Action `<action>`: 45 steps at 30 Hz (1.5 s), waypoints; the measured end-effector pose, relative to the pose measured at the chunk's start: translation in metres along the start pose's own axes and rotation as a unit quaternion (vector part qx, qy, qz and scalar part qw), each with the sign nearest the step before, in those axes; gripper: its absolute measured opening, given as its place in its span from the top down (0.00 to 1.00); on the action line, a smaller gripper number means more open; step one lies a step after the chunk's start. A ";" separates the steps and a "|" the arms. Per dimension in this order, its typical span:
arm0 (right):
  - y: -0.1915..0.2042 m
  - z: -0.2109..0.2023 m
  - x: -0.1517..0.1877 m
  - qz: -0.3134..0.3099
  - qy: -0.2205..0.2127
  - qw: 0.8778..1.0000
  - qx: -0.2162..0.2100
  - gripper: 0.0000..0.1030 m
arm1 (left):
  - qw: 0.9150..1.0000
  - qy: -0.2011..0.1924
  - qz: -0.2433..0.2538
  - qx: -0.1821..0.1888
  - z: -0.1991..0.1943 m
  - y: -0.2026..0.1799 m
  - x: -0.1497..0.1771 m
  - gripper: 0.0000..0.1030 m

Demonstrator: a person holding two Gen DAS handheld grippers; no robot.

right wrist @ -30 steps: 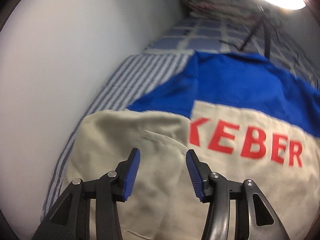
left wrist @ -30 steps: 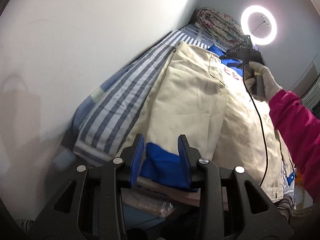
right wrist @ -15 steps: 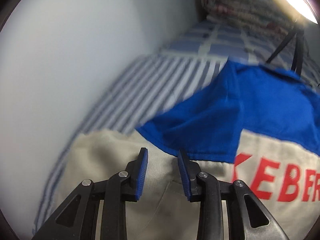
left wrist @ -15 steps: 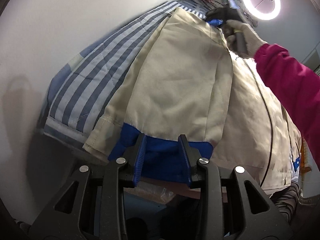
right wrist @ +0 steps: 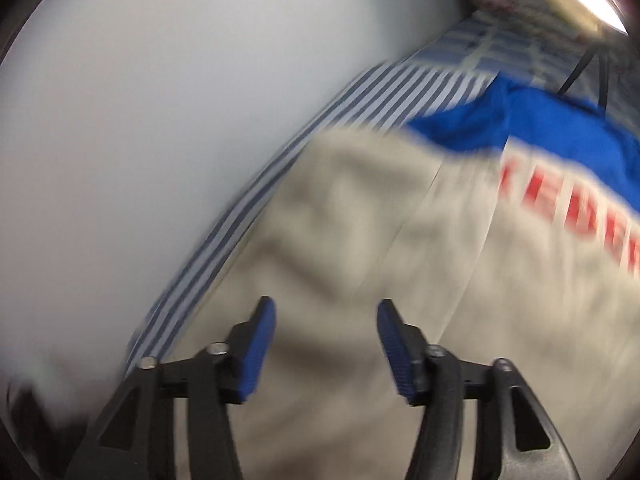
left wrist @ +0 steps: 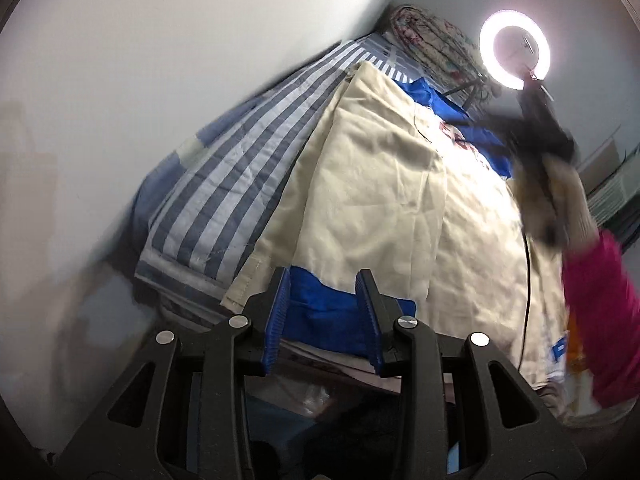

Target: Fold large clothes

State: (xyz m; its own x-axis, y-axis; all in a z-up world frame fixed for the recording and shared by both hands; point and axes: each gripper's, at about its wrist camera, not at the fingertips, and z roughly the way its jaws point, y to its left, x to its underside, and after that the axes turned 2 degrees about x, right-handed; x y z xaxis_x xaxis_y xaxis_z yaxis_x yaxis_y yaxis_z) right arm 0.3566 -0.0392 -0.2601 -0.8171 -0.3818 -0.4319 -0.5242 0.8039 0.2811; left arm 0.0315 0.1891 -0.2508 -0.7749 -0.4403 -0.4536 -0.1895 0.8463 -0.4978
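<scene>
A beige jacket (left wrist: 472,216) with a blue yoke and red letters (right wrist: 568,208) lies spread on the striped bed. Its beige sleeve (left wrist: 372,184) is folded over the body and ends in a blue cuff (left wrist: 324,312) at the near bed edge. My left gripper (left wrist: 324,312) is shut on that cuff, which bunches between the pads. My right gripper (right wrist: 326,340) hovers over the beige cloth near the shoulder; its jaws are opening and nothing is between them. From the left wrist it shows as a blurred black shape (left wrist: 528,128) in a gloved hand (left wrist: 560,196) with a pink sleeve (left wrist: 600,300).
A blue-and-white striped sheet (left wrist: 240,176) covers the bed, which runs along a pale wall (left wrist: 160,80) on the left. A rolled patterned quilt (left wrist: 432,40) lies at the far end beside a lit ring light (left wrist: 516,56). A black cable (left wrist: 528,288) crosses the jacket.
The right gripper closed near the blue shoulder, then opened and swung back over the beige cloth. The left gripper kept the cuff and shifted along the near bed edge; the sleeve now lies flatter.
</scene>
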 end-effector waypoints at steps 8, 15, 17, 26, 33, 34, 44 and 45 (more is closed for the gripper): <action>0.056 0.008 0.139 0.042 0.065 0.991 -0.110 0.37 | 0.999 0.034 -0.019 0.017 0.027 0.015 -0.011 0.67; 0.078 0.034 0.169 0.067 0.081 0.988 -0.117 0.43 | 0.999 0.045 0.006 -0.001 0.040 0.008 -0.003 0.92; 0.081 0.035 0.171 0.076 0.082 0.983 -0.142 0.74 | 0.999 0.030 0.020 -0.008 0.036 0.002 -0.003 0.95; 0.102 0.023 0.180 0.032 0.079 0.989 -0.120 0.90 | 0.999 0.005 0.020 -0.042 0.026 0.010 0.006 0.96; 0.113 -0.007 0.181 -0.036 0.060 0.996 -0.064 0.67 | 0.997 -0.025 0.048 -0.058 0.011 0.005 0.004 0.88; 0.113 -0.018 0.179 -0.050 0.041 0.997 -0.050 0.67 | 0.997 -0.027 0.054 -0.057 0.011 0.004 0.002 0.84; 0.118 0.025 0.147 -0.054 0.016 0.998 -0.027 0.67 | 0.999 0.023 0.009 -0.032 0.046 0.029 -0.014 0.44; 0.121 0.035 0.150 -0.063 0.025 0.997 -0.023 0.68 | 0.999 0.027 0.009 -0.028 0.048 0.030 -0.013 0.46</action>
State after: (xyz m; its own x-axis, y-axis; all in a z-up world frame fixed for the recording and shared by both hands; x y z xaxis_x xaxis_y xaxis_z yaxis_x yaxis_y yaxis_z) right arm 0.1794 0.0168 -0.3211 -0.7544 -0.5016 -0.4234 -0.6330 0.7267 0.2669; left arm 0.0648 0.2061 -0.2957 -0.8096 -0.4096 -0.4204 -0.2082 0.8701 -0.4468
